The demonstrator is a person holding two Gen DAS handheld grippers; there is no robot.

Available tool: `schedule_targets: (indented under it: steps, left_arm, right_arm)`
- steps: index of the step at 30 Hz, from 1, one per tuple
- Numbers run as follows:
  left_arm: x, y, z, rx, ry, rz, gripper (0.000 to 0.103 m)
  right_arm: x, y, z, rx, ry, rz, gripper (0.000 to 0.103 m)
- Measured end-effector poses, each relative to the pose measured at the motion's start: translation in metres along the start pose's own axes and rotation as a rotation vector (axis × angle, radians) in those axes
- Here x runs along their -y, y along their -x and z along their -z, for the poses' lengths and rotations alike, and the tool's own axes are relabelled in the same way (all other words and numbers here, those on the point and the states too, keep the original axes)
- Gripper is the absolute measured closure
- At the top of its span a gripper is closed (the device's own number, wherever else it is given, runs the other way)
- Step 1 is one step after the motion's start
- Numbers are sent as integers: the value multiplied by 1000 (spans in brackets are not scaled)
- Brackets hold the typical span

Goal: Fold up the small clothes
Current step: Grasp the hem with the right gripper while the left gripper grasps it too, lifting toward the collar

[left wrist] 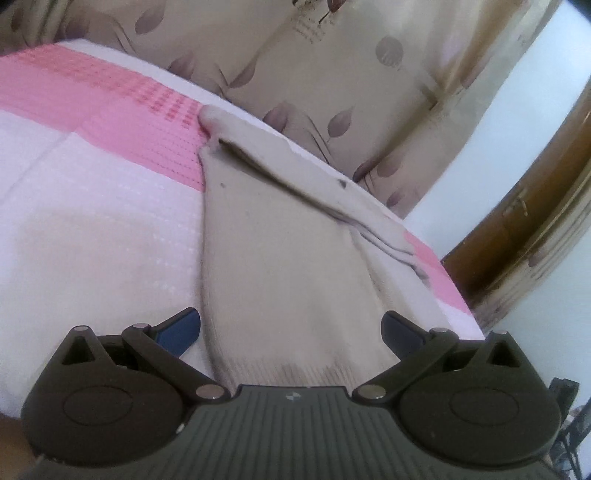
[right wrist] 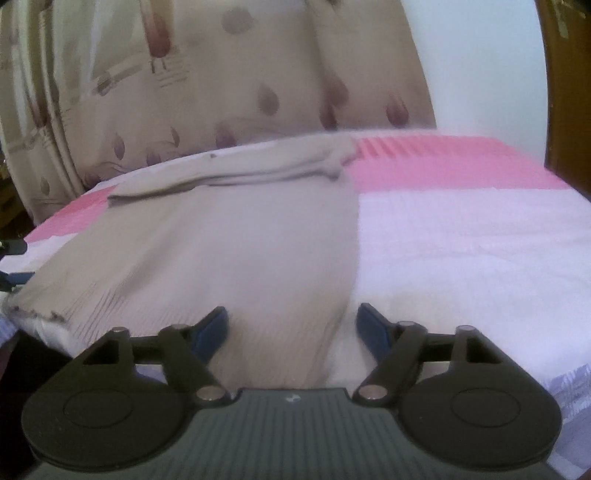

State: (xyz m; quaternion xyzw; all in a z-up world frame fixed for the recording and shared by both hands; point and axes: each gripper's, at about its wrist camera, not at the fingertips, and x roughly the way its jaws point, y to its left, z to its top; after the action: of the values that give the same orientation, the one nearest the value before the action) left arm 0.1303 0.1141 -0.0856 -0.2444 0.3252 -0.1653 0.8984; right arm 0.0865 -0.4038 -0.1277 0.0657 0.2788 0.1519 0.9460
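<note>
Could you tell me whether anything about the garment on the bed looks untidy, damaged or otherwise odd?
Yes. The beige garment on the pink and white bedspread has a frayed, ragged near-left corner at the ribbed hem. Its far edge is bunched into a loose fold rather than lying flat, and small dark specks mark the cloth.

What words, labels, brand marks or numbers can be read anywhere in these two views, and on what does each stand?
No readable text in either view.
Small white emblem on the left claw housing: a mark, no letters legible.
Same small emblem on the right claw housing: blurred, unreadable.
Script-like dark lines printed on the curtain: too blurred to read.
Beige garment and pink-and-white bedspread: no label or print visible.
</note>
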Motion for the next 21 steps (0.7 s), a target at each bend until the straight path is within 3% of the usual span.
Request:
schedule_targets:
  steps: [4, 5, 6, 7, 9, 11, 14, 16, 21]
  left_arm:
    - [4, 5, 8, 2, -34, -19, 14]
    - [6, 6, 8, -8, -49, -20, 24]
    - [6, 5, 9, -22, -60, -24, 39]
    - [6, 7, 9, -28, -62, -35, 47]
    - [1, 8, 10, -38, -36, -54, 83]
    - [-10, 7, 10, -63, 37, -25, 91]
    - [-22, 8, 8, -62, 121, 7, 82]
    - [-22, 10, 7, -68, 118, 8, 78]
    - [-2, 9, 8, -72, 14, 50, 25]
  right_arm:
    - [-5, 3, 5, 5, -19, -36, 66]
    - [-3, 3, 5, 8, -50, -47, 71]
    - [1, 4, 6, 13, -85, -60, 71]
    - [3, 5, 8, 17, -107, -68, 73]
    - [7, 5, 9, 22, -151, -76, 80]
    - [16, 5, 9, 18, -225, -114, 83]
    - [24, 4, 10, 7, -281, -144, 83]
    - [27, 4, 8, -5, -313, -153, 83]
    - [30, 0, 6, -28, -358, -163, 78]
